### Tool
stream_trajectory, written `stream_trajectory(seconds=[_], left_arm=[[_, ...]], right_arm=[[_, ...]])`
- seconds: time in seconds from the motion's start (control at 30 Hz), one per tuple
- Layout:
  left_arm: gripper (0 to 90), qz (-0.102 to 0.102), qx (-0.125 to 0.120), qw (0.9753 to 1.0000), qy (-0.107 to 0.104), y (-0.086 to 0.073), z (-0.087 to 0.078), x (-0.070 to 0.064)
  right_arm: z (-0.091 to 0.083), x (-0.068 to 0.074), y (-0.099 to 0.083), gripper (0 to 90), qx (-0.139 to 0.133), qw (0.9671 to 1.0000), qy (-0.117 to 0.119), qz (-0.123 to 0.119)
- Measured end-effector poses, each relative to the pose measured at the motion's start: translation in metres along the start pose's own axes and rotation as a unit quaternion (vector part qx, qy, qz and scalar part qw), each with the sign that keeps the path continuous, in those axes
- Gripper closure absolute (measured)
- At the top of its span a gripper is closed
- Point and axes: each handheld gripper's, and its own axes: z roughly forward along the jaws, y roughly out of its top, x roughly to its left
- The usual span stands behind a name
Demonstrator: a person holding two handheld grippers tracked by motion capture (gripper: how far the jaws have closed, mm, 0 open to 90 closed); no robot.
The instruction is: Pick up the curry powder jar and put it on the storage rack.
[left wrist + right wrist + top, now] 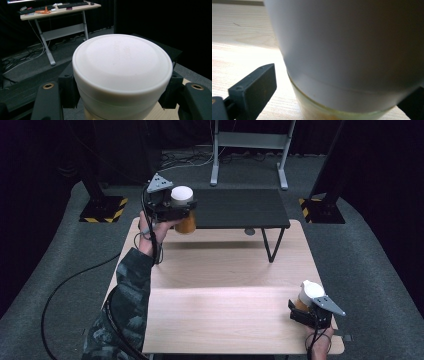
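My left gripper (183, 214) is raised over the far left of the wooden table (225, 315), shut on a jar (182, 194) with a white lid and amber contents. In the left gripper view the jar's lid (120, 60) is very close, with the jaws of the left gripper (120, 92) pressed against both sides below it. A second white-lidded jar (312, 290) stands near the table's front right corner. My right gripper (304, 305) is open around its base. In the right gripper view this jar (352, 50) sits between the jaws of that gripper (337, 95), and the left jaw stands apart from it.
A low black table (240, 207) stands on the far half of the wooden table, right beside the raised jar. Beyond are a grey stand frame (250, 142) and two yellow-and-black striped bases (102, 210) (322, 210) on the carpet. A desk with keyboards (57, 7) shows far off.
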Motion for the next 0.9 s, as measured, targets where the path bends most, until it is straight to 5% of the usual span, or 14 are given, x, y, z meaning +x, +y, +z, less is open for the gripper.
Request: stream_trajectory(seconds=[0.9], left_arm=[[33.3,0.001,0.011,0.9999,0.003,0.015,0.035,0.010]], right_arm=[[0.000,0.000,0.000,0.0,-0.001,1.0000,0.001,0.001]])
